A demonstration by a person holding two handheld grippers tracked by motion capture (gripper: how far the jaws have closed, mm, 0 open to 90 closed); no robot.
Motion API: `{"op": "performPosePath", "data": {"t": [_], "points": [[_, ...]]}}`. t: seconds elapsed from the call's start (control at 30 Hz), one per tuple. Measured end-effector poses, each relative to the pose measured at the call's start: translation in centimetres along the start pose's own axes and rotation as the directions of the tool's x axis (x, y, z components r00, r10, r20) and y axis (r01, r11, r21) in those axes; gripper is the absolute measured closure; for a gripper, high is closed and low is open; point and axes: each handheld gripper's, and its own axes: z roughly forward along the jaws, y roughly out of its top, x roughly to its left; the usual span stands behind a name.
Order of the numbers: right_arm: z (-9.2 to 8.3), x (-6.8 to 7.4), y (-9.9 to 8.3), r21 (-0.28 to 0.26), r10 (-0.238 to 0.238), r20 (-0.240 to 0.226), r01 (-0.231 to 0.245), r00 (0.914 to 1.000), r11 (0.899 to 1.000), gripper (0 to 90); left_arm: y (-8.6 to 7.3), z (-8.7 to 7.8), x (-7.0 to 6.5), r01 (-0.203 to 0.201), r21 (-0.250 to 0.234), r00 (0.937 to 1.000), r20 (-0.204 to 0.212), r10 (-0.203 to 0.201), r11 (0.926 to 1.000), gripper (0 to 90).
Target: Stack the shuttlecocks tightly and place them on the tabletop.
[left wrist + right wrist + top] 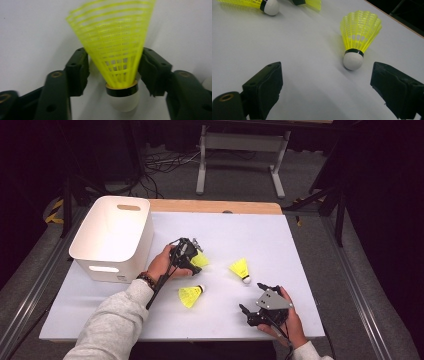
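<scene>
white tabletop (pixel 280 240), grey carpet: left hand-held gripper (pixel 113 72) pinching yellow shuttlecock (pixel 117 50), right hand-held gripper (pixel 327 92) spread.

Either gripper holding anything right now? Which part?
The left gripper clamps a yellow shuttlecock by the narrow lower skirt, just above its cork. The right gripper is open, holding nothing.

White table (pixel 260 227) carries a bin (pixel 112 237) (left) and two loose shuttlecocks (pixel 241 269) (pixel 190 296)
</scene>
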Motion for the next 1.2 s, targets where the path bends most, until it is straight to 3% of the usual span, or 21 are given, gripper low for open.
{"op": "performPosePath", "data": {"t": [0.17,0.27,0.53,0.7,0.87,0.93,1.0,1.13,1.2], "points": [[0.0,0.0,0.0,0.000,0.002,-0.001,-0.002,1.0000,1.000,11.4,-0.3,-0.9,0.5,-0.017,0.006,0.9993,-0.033,0.017,0.9998,55.7],[0.0,0.0,0.0,-0.002,0.001,0.003,-0.001,1.0000,1.000,11.6,-0.6,-1.3,0.8,-0.008,0.001,0.9992,-0.039,0.008,1.0000,55.6],[0.2,0.1,0.0,0.008,-0.003,-0.006,0.003,1.0000,1.000,11.6,-1.5,-1.2,1.2,-0.011,0.068,0.9985,-0.052,0.014,0.9976,49.5],[0.2,0.2,0.1,0.008,-0.002,-0.010,0.002,1.0000,1.000,11.6,-1.5,-1.6,1.3,0.018,-0.010,0.9993,-0.034,-0.019,0.9998,40.1],[0.2,0.1,0.0,0.006,-0.002,-0.012,0.002,0.9999,1.000,11.6,-1.0,-1.4,0.9,0.034,-0.088,0.9994,-0.004,-0.035,0.9955,28.6],[0.2,0.1,0.0,0.005,0.000,-0.013,0.000,0.9999,1.000,11.6,-0.8,-1.4,0.8,0.068,-0.133,0.9977,0.006,-0.068,0.9888,21.8],[0.2,0.1,0.0,0.005,0.002,-0.015,-0.002,0.9999,1.000,11.5,-0.4,-1.4,0.8,0.113,-0.190,0.9934,0.001,-0.115,0.9753,20.6],[0.3,0.1,0.0,0.006,-0.002,-0.016,0.002,0.9999,1.000,11.6,0.4,-1.4,0.9,0.149,-0.244,0.9879,-0.005,-0.155,0.9582,19.0],[0.3,0.1,0.0,0.008,-0.002,-0.015,0.002,0.9999,1.000,11.6,0.8,-1.3,0.9,0.177,-0.275,0.9827,-0.003,-0.185,0.9449,19.0]]}}
